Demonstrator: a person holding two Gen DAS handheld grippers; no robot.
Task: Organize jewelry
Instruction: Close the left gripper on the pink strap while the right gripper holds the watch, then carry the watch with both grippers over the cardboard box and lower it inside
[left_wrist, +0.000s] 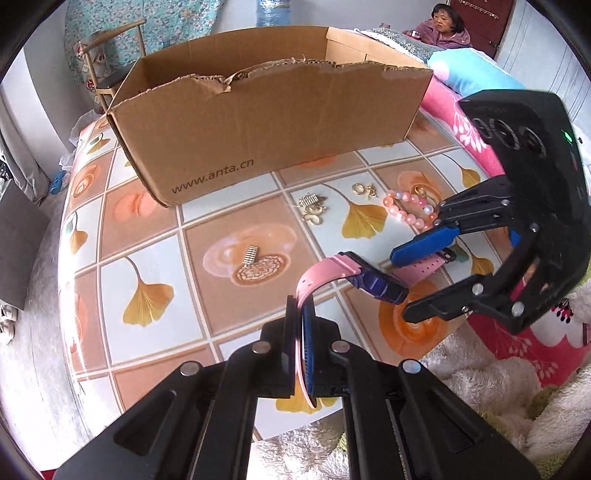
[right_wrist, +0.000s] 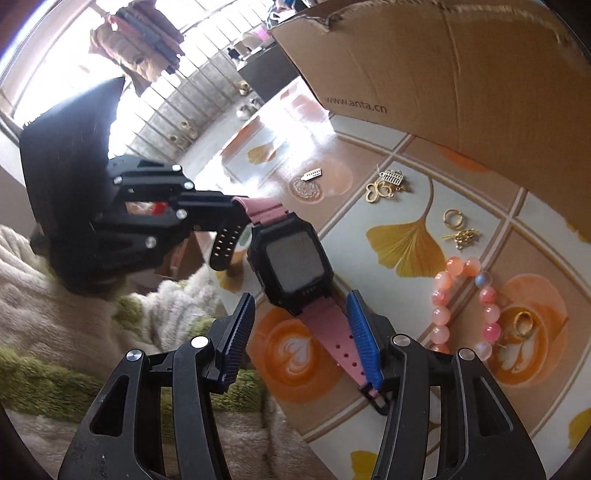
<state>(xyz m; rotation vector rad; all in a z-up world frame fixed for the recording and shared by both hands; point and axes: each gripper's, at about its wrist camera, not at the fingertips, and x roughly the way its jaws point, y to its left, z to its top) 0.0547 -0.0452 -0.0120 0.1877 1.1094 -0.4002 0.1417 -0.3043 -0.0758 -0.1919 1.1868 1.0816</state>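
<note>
A watch (right_wrist: 291, 266) with a black square body and pink straps hangs above the patterned table (left_wrist: 229, 206). My left gripper (left_wrist: 301, 306) is shut on one pink strap (left_wrist: 317, 280); in the right wrist view this left gripper (right_wrist: 236, 214) comes in from the left. The right gripper (right_wrist: 301, 295) is open, its blue pads (right_wrist: 240, 332) on either side of the other strap (right_wrist: 332, 339), which lies against the right-hand pad only. In the left wrist view the right gripper (left_wrist: 400, 286) straddles the watch body (left_wrist: 376, 282).
A cardboard box (left_wrist: 277, 122) with an open top stands behind. On the table lie a pink bead bracelet (right_wrist: 461, 306), gold rings (right_wrist: 453, 218), gold charms (right_wrist: 388, 184) and a silver clasp (right_wrist: 313, 173). A fluffy blanket (right_wrist: 74, 295) borders the table. A person (left_wrist: 443, 29) sits far back.
</note>
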